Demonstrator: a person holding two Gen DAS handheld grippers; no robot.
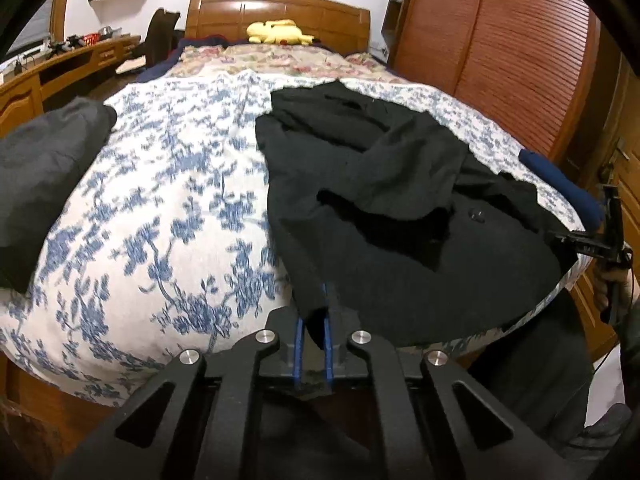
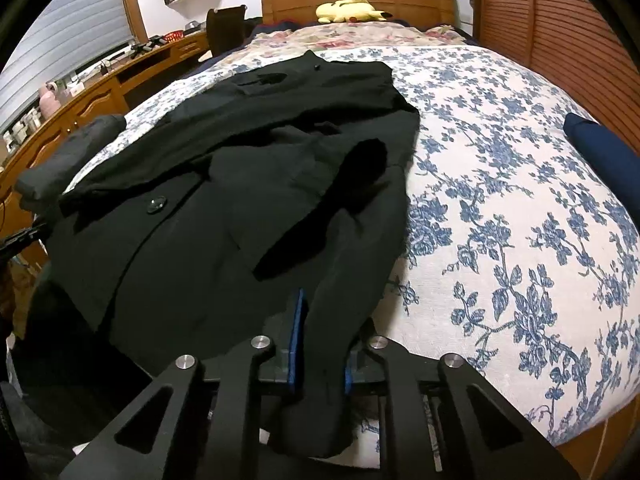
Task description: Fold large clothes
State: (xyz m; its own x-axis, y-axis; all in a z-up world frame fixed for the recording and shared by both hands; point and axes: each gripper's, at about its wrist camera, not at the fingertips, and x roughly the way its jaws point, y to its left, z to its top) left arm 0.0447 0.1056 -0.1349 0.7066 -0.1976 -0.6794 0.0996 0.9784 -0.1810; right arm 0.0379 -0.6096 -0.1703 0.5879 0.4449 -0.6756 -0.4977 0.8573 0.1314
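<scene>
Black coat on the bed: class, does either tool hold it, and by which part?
Both do. The left tool and right tool each pinch the black fabric coat at its near bottom edge.

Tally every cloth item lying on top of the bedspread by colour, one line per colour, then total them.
Black: 1, the coat
Dark grey: 1, the folded garment at the bed's edge
Navy blue: 1, the folded garment at the opposite edge
Yellow: 1, the plush toy by the headboard
Total: 4

Open floral bedspread [image 1: 160,208] lies clear left of the black coat [image 1: 400,200] and again on its right [image 2: 520,200]; a grey bundle [image 1: 44,168] blocks the left edge; a navy bundle [image 2: 604,152] and the wardrobe [image 1: 520,52] crowd the right.
</scene>
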